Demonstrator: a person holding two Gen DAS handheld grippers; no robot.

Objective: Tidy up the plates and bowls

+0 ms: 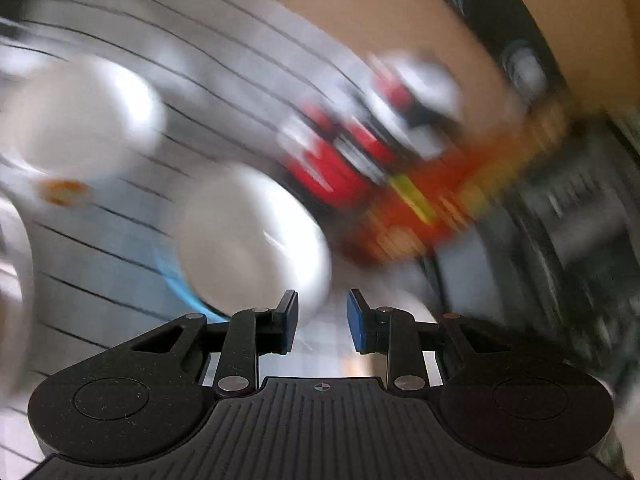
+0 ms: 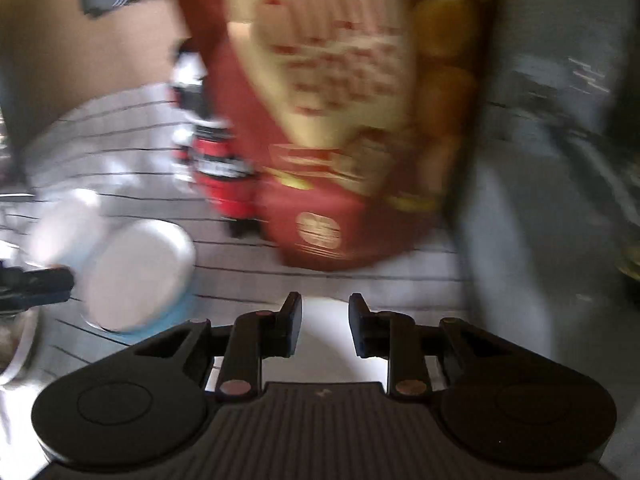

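Both views are smeared by motion. An upturned white bowl [image 1: 248, 236] rests on a pale blue plate [image 1: 176, 280] just ahead and left of my left gripper [image 1: 322, 320]. Its blue pads stand apart with only table between them. The same bowl [image 2: 136, 276] and blue plate [image 2: 176, 312] lie left of my right gripper [image 2: 325, 320], whose jaws are drawn in narrow. A white surface [image 2: 324, 344] shows below them; I cannot tell whether it is gripped. A second white bowl [image 1: 80, 116] sits at the far left. The left gripper's dark tip [image 2: 36, 288] reaches in beside the bowl.
A large red snack bag [image 2: 344, 120] stands close ahead of the right gripper, with red cans [image 2: 220, 168] to its left. The striped grey tablecloth [image 1: 120, 248] covers the table. A metal rim [image 2: 16, 352] sits at the left edge. An orange smear [image 1: 60, 192] marks a white dish.
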